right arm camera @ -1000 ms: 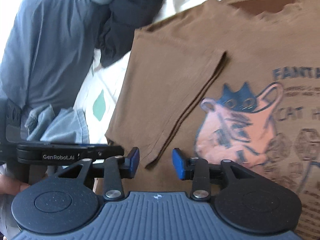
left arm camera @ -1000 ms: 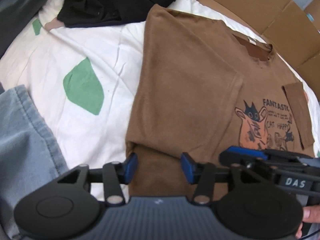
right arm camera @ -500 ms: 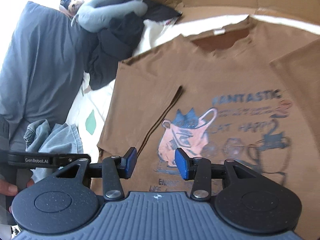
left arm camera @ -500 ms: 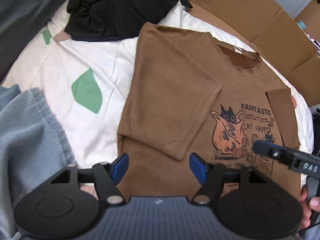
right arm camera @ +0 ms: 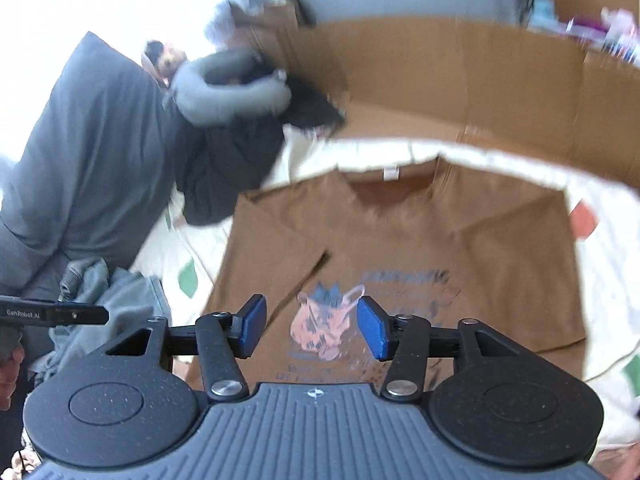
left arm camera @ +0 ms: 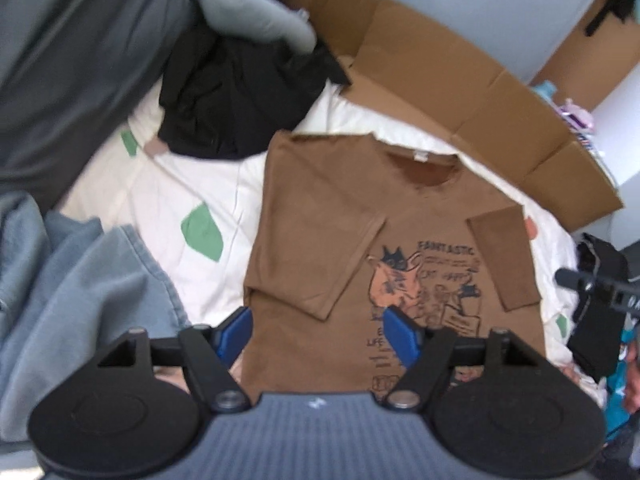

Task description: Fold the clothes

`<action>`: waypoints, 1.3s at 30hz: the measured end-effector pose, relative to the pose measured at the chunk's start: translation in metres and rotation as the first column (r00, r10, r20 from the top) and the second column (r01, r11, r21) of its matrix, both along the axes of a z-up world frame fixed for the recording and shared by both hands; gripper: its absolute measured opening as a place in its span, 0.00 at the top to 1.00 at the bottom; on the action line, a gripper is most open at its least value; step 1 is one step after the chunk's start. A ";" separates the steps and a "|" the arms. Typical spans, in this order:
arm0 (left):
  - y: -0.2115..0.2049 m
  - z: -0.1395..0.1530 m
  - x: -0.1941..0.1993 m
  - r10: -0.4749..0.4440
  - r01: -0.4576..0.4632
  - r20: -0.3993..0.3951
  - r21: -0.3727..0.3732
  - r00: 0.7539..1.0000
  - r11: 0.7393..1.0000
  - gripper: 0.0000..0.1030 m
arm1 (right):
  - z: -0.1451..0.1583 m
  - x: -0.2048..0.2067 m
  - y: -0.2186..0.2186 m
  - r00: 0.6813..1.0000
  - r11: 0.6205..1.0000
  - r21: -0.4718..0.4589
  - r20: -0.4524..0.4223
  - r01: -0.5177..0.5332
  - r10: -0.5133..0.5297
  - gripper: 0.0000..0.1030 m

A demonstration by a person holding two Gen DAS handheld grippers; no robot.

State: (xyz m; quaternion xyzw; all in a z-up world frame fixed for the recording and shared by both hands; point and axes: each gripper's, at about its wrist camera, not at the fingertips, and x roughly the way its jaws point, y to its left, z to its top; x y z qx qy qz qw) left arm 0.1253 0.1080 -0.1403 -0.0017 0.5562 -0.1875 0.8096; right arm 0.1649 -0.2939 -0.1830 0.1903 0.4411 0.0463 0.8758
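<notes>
Brown tee (left arm camera: 340,216), sleeves folded in, flat on bed (left arm camera: 132,184); L tongs (left arm camera: 320,330) & R tongs (right arm camera: 311,328) just widened, both empty.

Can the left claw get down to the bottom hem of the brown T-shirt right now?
Probably yes: the left claw hangs open and empty above the brown T-shirt, and nothing lies on the cloth beneath it.
</notes>
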 end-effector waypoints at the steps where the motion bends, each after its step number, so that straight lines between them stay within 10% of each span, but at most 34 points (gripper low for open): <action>1: 0.001 0.009 -0.002 -0.004 0.004 0.011 0.003 1.000 1.000 0.26 | 0.013 -0.004 -0.003 1.000 1.000 -0.004 0.011 0.006 -0.006 0.42; 21: 0.006 0.146 -0.047 -0.096 0.105 0.088 -0.096 0.991 0.990 0.12 | 0.199 -0.125 -0.065 0.979 0.985 0.019 0.107 0.172 -0.173 0.26; 39: 0.035 0.094 -0.102 -0.028 0.030 0.023 -0.078 0.999 0.997 0.12 | 0.146 -0.248 -0.098 0.961 0.962 -0.059 -0.049 0.268 -0.271 0.25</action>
